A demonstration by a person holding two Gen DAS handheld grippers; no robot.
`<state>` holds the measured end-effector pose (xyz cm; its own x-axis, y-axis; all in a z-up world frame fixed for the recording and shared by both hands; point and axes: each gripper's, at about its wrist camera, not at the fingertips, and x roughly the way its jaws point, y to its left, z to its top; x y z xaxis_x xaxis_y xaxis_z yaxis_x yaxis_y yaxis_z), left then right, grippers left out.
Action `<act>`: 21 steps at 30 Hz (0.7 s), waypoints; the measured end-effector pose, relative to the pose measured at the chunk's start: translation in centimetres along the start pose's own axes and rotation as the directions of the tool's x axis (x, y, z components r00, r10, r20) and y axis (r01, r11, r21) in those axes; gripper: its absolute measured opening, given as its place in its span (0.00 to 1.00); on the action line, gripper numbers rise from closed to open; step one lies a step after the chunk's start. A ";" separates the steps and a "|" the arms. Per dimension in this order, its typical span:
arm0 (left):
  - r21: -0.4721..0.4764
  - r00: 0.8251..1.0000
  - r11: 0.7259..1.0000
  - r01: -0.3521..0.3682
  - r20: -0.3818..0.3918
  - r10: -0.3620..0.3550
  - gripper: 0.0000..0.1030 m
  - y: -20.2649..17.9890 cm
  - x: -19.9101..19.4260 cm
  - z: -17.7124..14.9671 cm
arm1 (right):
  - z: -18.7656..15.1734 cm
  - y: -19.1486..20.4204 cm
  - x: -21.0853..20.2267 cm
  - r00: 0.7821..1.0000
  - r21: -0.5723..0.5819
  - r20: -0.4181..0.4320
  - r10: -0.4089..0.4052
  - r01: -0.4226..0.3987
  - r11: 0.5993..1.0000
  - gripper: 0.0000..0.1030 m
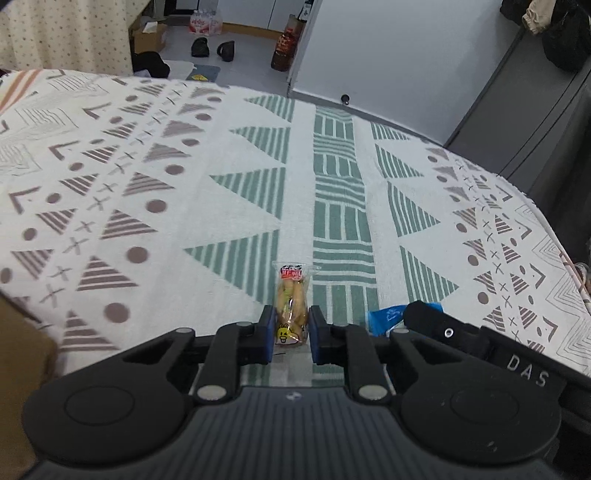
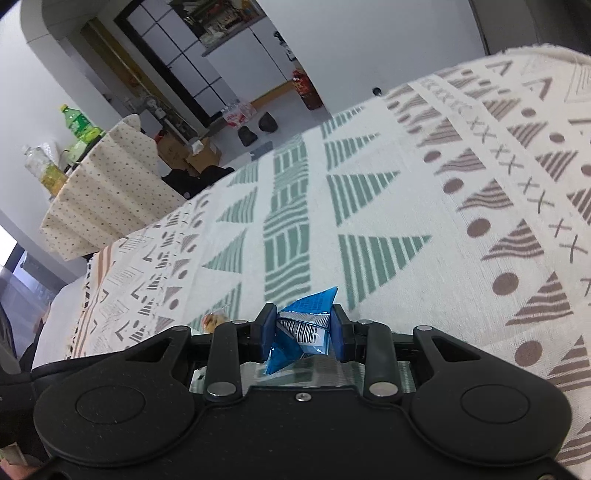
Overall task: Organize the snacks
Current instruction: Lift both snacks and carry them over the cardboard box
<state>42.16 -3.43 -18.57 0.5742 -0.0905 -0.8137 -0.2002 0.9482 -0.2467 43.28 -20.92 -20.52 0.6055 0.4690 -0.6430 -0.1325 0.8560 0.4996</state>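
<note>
Both tongs are loaded right now. The left gripper (image 1: 291, 332) is clamping a clear snack packet (image 1: 291, 295) with yellowish sticks inside, a red label on its far end and a cartoon at the near end; the packet is pointing toward 12 o'clock, its far end lying on or just over the patterned cloth (image 1: 184, 166). The right gripper (image 2: 303, 332) is pinching a crumpled blue packet (image 2: 301, 326), barcode side up, squeezed between the blue pads (image 2: 269, 332).

The two are working close together: in the left view the blue wrapper and the other tool's black body are sitting at 3 o'clock of the left tongs, and in the right view a bit of the yellow snack is peeking out at 9 o'clock.

My read: this is the carrying step, each snack gripped and waiting for a destination. The next move is calling for a place to set them down, side by side or sorted by kind, then an easing of the jaws.

As for containers, no box, tray or basket for snacks is showing on the cloth in either view. A cardboard box (image 1: 149, 35) is sitting on the floor at 11 o'clock, well apart; its contents are too small to tell.
</note>
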 end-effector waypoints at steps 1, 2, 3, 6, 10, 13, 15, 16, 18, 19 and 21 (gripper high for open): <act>0.002 1.000 1.000 -0.003 0.008 0.003 0.17 0.1 -0.6 0.0 | 0.1 0.3 -0.3 1.000 -0.003 0.006 0.005 -0.005 1.000 0.30; 0.003 1.000 1.000 -0.005 0.016 0.005 0.17 0.2 -1.1 0.0 | 0.1 0.5 -0.6 1.000 -0.006 0.012 0.010 -0.010 1.000 0.30; 0.003 1.000 1.000 -0.008 0.023 0.007 0.17 0.2 -1.7 0.0 | 0.3 0.7 -1.0 1.000 -0.011 0.019 0.016 -0.015 1.000 0.30; 0.000 0.999 1.000 -0.012 0.039 0.012 0.17 0.4 -3.5 -0.2 | 0.6 1.6 -2.6 0.998 -0.030 0.051 0.030 -0.029 0.999 0.30; -0.006 0.999 1.000 -0.025 0.047 0.025 0.17 0.7 -6.1 -0.7 | 0.2 2.3 -4.5 0.996 -0.044 0.078 0.033 -0.030 0.999 0.30; -0.006 0.997 1.000 -0.027 0.067 0.027 0.17 1.0 -8.3 -0.9 | -0.3 2.8 -5.8 0.996 -0.059 0.085 0.022 -0.017 0.998 0.30; -0.004 0.997 1.000 -0.027 0.070 0.027 0.17 1.1 -9.6 -1.0 | -0.6 3.2 -6.9 0.995 -0.071 0.094 0.014 -0.008 0.997 0.30; -0.007 0.997 1.000 -0.026 0.070 0.027 0.17 1.2 -10.2 -1.1 | -0.8 3.3 -7.5 0.995 -0.071 0.101 0.013 -0.006 0.997 0.30; -0.007 0.997 1.000 -0.023 0.079 0.024 0.17 1.3 -11.6 -1.2 | -1.1 3.5 -8.6 0.993 -0.073 0.120 0.016 -0.007 0.997 0.30; -0.002 0.996 1.000 -0.023 0.088 0.023 0.17 1.2 -12.4 -1.3 | -1.2 3.7 -9.3 0.992 -0.075 0.129 0.016 -0.006 0.997 0.30; 0.003 0.995 1.000 -0.019 0.102 0.019 0.17 1.3 -13.7 -1.5 | -1.3 4.0 -10.2 0.990 -0.081 0.142 0.020 -0.009 0.997 0.30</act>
<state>32.87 -1.44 -8.48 0.6480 -0.0413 -0.7605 -0.2089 0.9506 -0.2297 35.60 -22.01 -12.73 0.7081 0.4506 -0.5437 -0.2006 0.8666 0.4569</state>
